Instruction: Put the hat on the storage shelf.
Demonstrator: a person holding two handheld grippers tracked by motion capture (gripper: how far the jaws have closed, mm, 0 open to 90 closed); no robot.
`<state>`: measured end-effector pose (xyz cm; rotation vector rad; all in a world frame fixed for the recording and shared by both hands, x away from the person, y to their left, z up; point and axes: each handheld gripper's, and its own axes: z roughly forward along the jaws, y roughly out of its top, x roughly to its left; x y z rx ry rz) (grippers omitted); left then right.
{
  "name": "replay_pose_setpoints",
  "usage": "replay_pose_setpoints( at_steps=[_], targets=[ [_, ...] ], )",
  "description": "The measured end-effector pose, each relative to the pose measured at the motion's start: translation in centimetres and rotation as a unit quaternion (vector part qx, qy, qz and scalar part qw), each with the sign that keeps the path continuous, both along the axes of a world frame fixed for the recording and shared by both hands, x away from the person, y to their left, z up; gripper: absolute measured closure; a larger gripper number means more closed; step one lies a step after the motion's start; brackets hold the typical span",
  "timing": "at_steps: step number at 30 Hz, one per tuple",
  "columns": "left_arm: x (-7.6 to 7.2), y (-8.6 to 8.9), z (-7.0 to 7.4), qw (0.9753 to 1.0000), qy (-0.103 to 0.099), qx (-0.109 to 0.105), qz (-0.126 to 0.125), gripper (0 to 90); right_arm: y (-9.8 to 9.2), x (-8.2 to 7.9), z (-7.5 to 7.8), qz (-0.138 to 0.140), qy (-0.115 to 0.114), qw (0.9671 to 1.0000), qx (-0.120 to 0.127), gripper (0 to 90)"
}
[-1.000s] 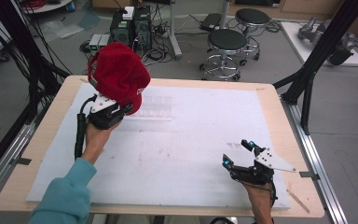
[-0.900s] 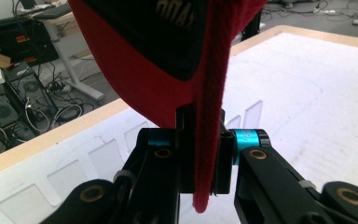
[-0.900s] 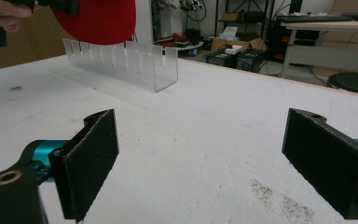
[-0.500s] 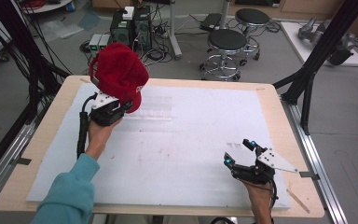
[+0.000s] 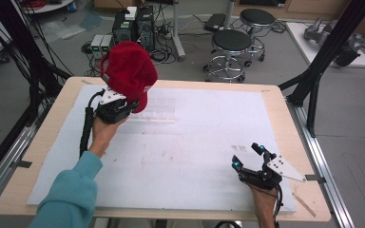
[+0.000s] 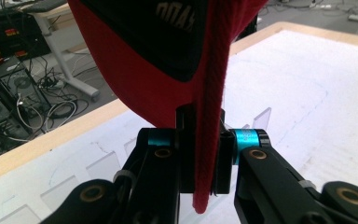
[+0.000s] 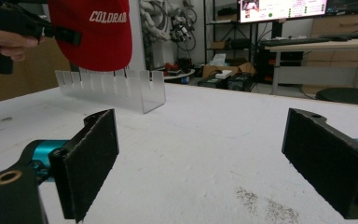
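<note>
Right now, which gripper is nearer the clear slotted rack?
Left. The left gripper holds the red cap just beside the clear slotted rack at the table's far left. The right gripper sits open at the near right, well away from it.

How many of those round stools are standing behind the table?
2. One stool stands just beyond the table's far edge, near the middle; the other stool is farther back and to its right. More could be hidden outside the picture.
</note>
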<state>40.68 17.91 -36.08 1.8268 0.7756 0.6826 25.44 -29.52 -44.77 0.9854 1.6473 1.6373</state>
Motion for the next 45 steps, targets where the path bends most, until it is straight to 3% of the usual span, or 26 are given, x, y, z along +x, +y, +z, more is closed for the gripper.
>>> replay_pose_setpoints(
  at_steps=[4, 10, 14, 18, 24, 34, 37, 45],
  targets=[
    [0.0, -0.3, -0.1, 0.9999, -0.002, 0.013, 0.006, 84.7, 0.1, 0.1, -0.5, -0.003, 0.0, 1.0, -0.001, 9.8],
    [-0.2, -0.5, 0.0, 0.9996, -0.002, -0.01, 0.025, 84.6, 0.4, 0.0, -0.5, 0.0, -0.005, 0.9998, -0.018, 9.8],
    [-0.1, -0.7, -0.3, 0.9995, 0.001, 0.0, 0.031, 84.6, 0.3, -0.1, -0.5, 0.001, -0.008, 0.9999, -0.015, 9.8],
    [0.2, -0.9, -0.7, 0.9994, 0.001, -0.007, 0.034, 84.6, 0.3, -0.1, -0.5, 0.0, -0.009, 0.9999, -0.014, 9.8],
    [0.3, -1.1, -1.3, 0.9996, -0.011, -0.004, 0.027, 84.6, 0.3, -0.1, -0.5, 0.0, -0.008, 0.9999, -0.014, 9.8],
    [0.2, -0.9, -3.5, 0.9996, -0.002, -0.002, 0.03, 84.6, 0.3, -0.1, -0.6, 0.0, -0.008, 0.9999, -0.015, 9.8],
    [0.1, -1.1, -3.5, 0.9996, -0.005, 0.008, 0.026, 84.6, 0.3, -0.1, -0.6, -0.001, -0.009, 0.9998, -0.015, 9.8],
    [-0.3, -0.8, -4.4, 0.9998, 0.01, 0.003, 0.015, 81.8, 0.4, -0.2, -0.6, -0.002, -0.013, 0.9998, -0.016, 9.8]
  ],
)
